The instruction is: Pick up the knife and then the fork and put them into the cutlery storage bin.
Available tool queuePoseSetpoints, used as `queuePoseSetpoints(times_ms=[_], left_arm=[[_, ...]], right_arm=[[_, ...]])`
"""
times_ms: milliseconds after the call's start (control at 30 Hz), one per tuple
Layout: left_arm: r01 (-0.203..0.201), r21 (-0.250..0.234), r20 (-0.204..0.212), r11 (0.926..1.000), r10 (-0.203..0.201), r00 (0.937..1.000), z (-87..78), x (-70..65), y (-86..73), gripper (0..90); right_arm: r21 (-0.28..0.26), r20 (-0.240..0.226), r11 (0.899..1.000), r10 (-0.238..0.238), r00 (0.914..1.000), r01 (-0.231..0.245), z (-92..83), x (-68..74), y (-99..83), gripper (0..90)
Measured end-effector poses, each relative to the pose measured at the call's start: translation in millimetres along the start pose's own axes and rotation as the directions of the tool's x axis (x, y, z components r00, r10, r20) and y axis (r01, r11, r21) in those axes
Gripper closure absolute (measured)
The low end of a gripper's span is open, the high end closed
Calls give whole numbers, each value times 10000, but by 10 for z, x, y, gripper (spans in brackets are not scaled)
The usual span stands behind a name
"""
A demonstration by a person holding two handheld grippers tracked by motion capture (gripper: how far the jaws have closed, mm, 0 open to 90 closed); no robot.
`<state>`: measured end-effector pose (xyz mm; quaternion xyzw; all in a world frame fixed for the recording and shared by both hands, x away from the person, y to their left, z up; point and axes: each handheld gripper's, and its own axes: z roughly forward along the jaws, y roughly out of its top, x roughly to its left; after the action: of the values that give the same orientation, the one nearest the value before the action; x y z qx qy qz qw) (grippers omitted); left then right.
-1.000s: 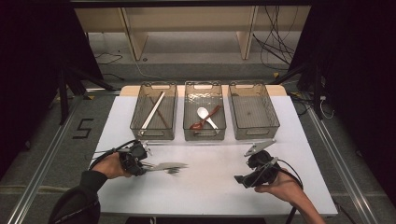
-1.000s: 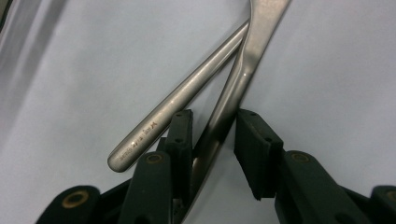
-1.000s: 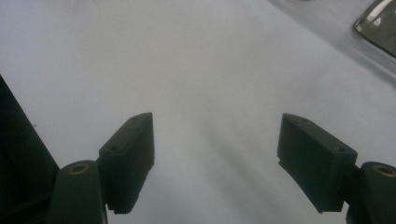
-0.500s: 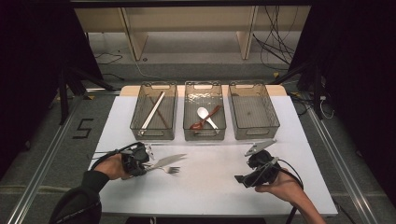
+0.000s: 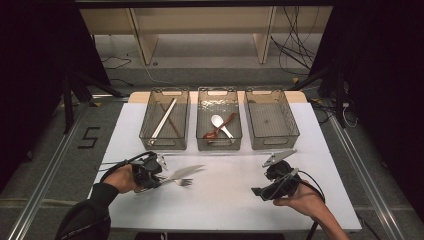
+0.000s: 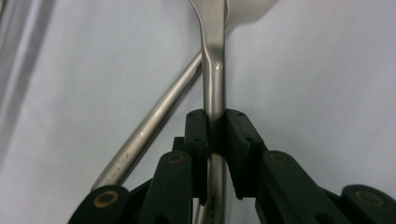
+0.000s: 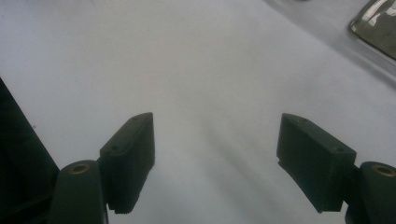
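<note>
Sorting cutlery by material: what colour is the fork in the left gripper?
Silvery metal fork, clearest in the left gripper view.

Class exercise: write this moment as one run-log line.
left hand-held gripper: just closed on metal fork handle | right hand-held gripper: open over table | right bin: empty

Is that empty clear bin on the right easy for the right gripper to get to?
Probably yes. The right gripper is open and holds nothing, and only bare white table lies between it and the empty clear plastic bin just beyond.
</note>
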<state>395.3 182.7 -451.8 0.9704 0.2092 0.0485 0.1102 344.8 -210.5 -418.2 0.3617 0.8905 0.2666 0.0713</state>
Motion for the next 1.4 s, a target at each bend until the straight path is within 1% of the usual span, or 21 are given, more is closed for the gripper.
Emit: queuePoseSetpoints(times_ms=[133, 233, 300, 367, 400, 467, 500, 533, 567, 733, 767, 800, 867, 967, 1000, 1067, 1133, 1167, 1200, 1300, 1400], left_arm=[[112, -201, 189, 9997, -108, 9998, -12, -29, 35, 791], [-72, -157, 210, 9999, 75, 9998, -23, -45, 61, 791], [147, -352, 227, 9993, -139, 9996, -32, -50, 76, 791], [114, -388, 254, 9992, -104, 9996, -55, -61, 98, 792], [239, -489, 279, 9985, -226, 9994, -60, -77, 111, 792], [249, -497, 434, 9985, -227, 9988, -80, -93, 146, 791], [312, -618, 444, 9976, -285, 9986, -88, -115, 167, 791], [188, -571, 508, 9982, -159, 9986, -107, -126, 192, 791], [268, -678, 606, 9973, -227, 9979, -117, -158, 219, 791], [20, -876, 896, 9962, 59, 9960, -169, -297, 372, 791], [-196, -747, 990, 9970, 270, 9947, -176, -325, 406, 791], [-286, -792, 1068, 9964, 370, 9936, -172, -362, 435, 791], [-332, -798, 1434, 9963, 444, 9887, -152, -405, 484, 791], [-840, -595, 1511, 9947, 922, 9842, -132, -495, 563, 791], [-884, -618, 1569, 9942, 972, 9828, -132, -530, 588, 791], [-1121, -618, 1742, 9918, 1213, 9772, -138, -582, 646, 791], [-1280, -632, 1805, 9898, 1375, 9739, -130, -643, 700, 791], [-1479, -595, 1815, 9872, 1564, 9709, -128, -665, 728, 791], [-1463, -668, 1858, 9870, 1564, 9701, -121, -695, 750, 791], [-1750, -711, 2054, 9820, 1861, 9608, -130, -755, 813, 791], [-1858, -785, 2235, 9795, 1989, 9542, -134, -797, 867, 791]], right_arm=[[13, -35, 10000, -2, 10000, 2, -1, 7, -3, 287], [6, -40, 10000, 19, 10000, -19, -3, 7, -2, 287], [8, -43, 10000, 14, 10000, -14, -3, 7, -3, 287], [-37, -8, 10000, -12, 10000, 12, -3, 8, 2, 287], [-53, -13, 10000, -29, 10000, 29, -5, 12, 3, 287], [-106, -44, 9999, -28, 10000, 28, -10, 19, 8, 287], [-161, -74, 9999, -42, 10000, 41, -13, 20, 11, 287], [-230, -149, 9997, -19, 9999, 15, -19, 28, 17, 287], [-331, -252, 9995, -28, 9997, 20, -27, 41, 26, 287], [-838, -312, 9950, -573, 9979, 545, -54, 157, 97, 287], [-905, -365, 9939, -671, 9971, 636, -58, 184, 112, 287], [-987, -393, 9921, -816, 9959, 774, -56, 211, 126, 287], [-999, -519, 9906, -985, 9938, 930, -44, 263, 155, 287], [-972, -604, 9869, -1350, 9890, 1288, -10, 334, 193, 287], [-965, -643, 9856, -1450, 9873, 1385, -5, 354, 205, 287], [-1018, -640, 9825, -1633, 9845, 1563, 4, 392, 232, 287], [-1050, -692, 9802, -1753, 9821, 1676, 10, 436, 263, 287], [-1078, -728, 9775, -1898, 9791, 1815, 19, 451, 277, 287], [-1079, -760, 9769, -1933, 9782, 1847, 31, 474, 289, 287], [-983, -848, 9727, -2187, 9721, 2103, 75, 542, 321, 287], [-963, -1016, 9653, -2521, 9624, 2427, 118, 608, 352, 287]])
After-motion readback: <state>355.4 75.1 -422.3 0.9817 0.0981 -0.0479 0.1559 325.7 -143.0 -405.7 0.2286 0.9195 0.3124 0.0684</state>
